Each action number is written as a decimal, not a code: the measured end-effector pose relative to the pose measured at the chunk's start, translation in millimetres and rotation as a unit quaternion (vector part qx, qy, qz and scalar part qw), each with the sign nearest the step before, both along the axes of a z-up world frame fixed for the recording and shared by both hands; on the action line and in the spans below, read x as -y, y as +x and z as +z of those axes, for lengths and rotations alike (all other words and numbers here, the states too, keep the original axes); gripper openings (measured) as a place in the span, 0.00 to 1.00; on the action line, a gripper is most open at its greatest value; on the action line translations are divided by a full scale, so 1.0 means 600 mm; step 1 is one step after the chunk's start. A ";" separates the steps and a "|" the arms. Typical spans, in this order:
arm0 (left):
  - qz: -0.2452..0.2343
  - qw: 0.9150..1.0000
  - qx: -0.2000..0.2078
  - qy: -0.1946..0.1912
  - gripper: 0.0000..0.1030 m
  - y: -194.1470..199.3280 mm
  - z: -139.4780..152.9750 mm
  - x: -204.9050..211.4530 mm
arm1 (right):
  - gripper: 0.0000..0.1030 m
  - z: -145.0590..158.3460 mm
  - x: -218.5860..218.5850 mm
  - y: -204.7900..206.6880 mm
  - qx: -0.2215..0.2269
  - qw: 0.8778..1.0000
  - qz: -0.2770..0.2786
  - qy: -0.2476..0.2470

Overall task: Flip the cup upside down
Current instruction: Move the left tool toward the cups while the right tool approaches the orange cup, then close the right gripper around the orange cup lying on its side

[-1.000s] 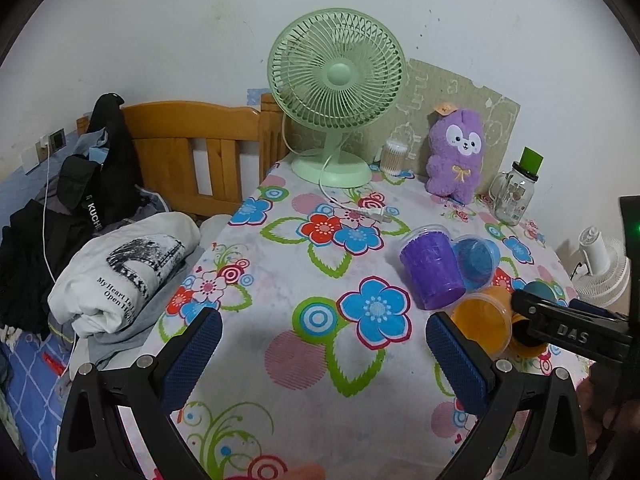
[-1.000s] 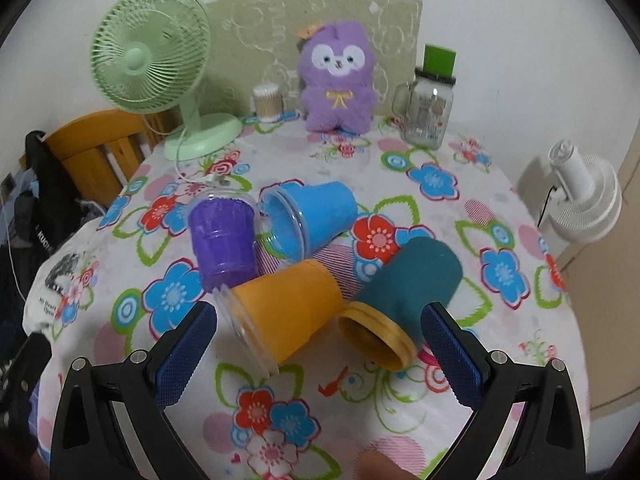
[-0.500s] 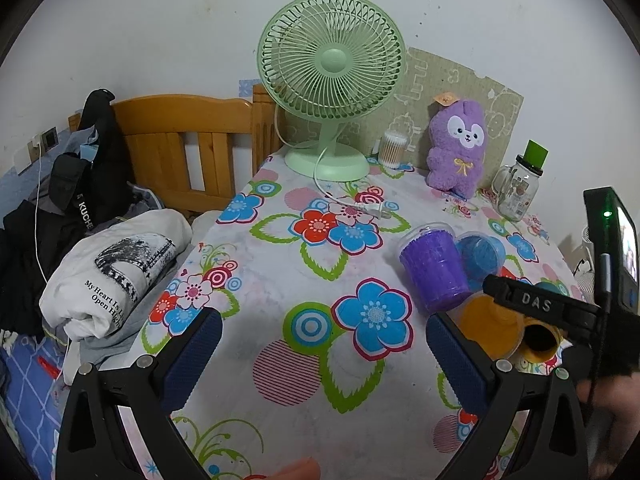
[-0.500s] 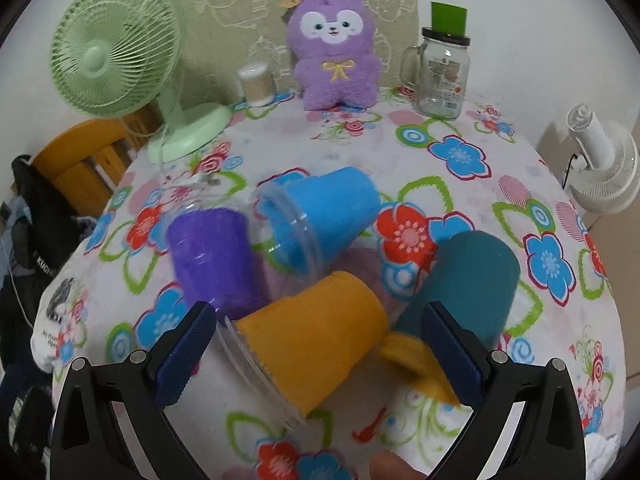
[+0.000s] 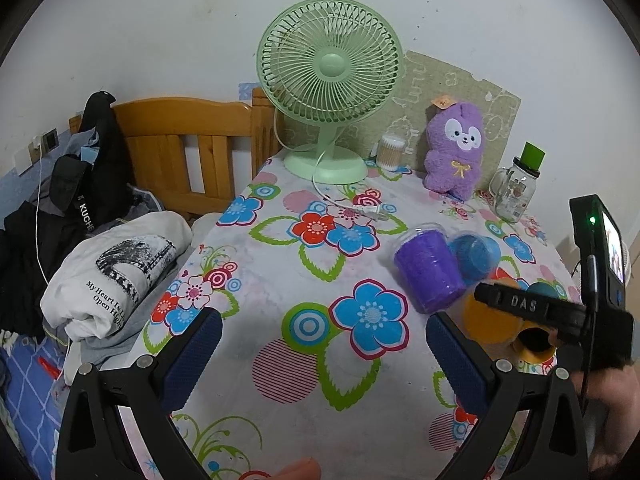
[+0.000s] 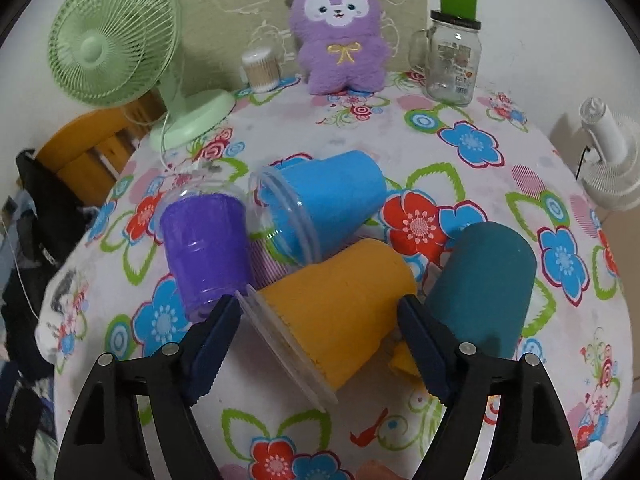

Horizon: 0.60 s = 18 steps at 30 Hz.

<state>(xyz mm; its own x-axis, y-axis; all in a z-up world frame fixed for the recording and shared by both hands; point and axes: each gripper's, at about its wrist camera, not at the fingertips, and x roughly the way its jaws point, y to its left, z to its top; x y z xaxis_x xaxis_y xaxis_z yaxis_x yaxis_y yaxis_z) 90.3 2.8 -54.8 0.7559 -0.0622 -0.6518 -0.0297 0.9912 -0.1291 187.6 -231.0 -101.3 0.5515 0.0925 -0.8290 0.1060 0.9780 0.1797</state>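
Several cups lie on their sides on the flowered tablecloth point(image 6: 280, 136): a purple cup point(image 6: 206, 252), a blue cup point(image 6: 320, 204), an orange cup point(image 6: 336, 312) and a dark teal cup point(image 6: 480, 284). My right gripper point(image 6: 320, 342) is open, its fingers straddling the orange cup near its clear rim without squeezing it. My left gripper point(image 5: 324, 356) is open and empty above the tablecloth, left of the purple cup point(image 5: 428, 272) and the blue cup point(image 5: 476, 252). The right gripper's body partly hides the orange cup point(image 5: 488, 316) in the left wrist view.
A green desk fan point(image 6: 116, 40) with its cord, a cotton-swab jar point(image 6: 262, 70), a purple plush toy point(image 6: 340, 28) and a glass mug jar point(image 6: 452, 60) stand at the table's back. A wooden chair point(image 5: 180, 152) and piled clothes point(image 5: 112, 272) are left of the table. A white fan point(image 6: 608, 152) stands off the right edge.
My right gripper has moved forward and down so its fingers now flank the orange cup. The left gripper has drifted slightly and stays open.
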 end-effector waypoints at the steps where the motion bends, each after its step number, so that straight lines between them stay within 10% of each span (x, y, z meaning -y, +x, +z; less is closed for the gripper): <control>1: -0.001 1.000 0.001 -0.001 1.00 -0.001 0.001 0.000 | 0.71 -0.003 0.006 0.005 -0.011 1.000 -0.002 0.023; 9: 0.001 1.000 0.005 0.002 1.00 -0.007 0.008 0.000 | 0.76 0.000 0.047 0.019 -0.036 0.990 -0.034 0.134; 18: -0.004 1.000 0.006 0.006 1.00 -0.009 0.011 0.005 | 0.81 0.006 0.047 0.022 -0.049 0.988 -0.027 0.143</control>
<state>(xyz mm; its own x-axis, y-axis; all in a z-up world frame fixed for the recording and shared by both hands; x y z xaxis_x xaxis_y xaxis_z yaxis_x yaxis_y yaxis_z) 84.9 0.1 -48.3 0.7631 -0.0605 -0.6435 -0.0200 0.9929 -0.1170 201.0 -259.4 -97.9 0.4812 0.3034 -0.8224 0.1873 0.8810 0.4345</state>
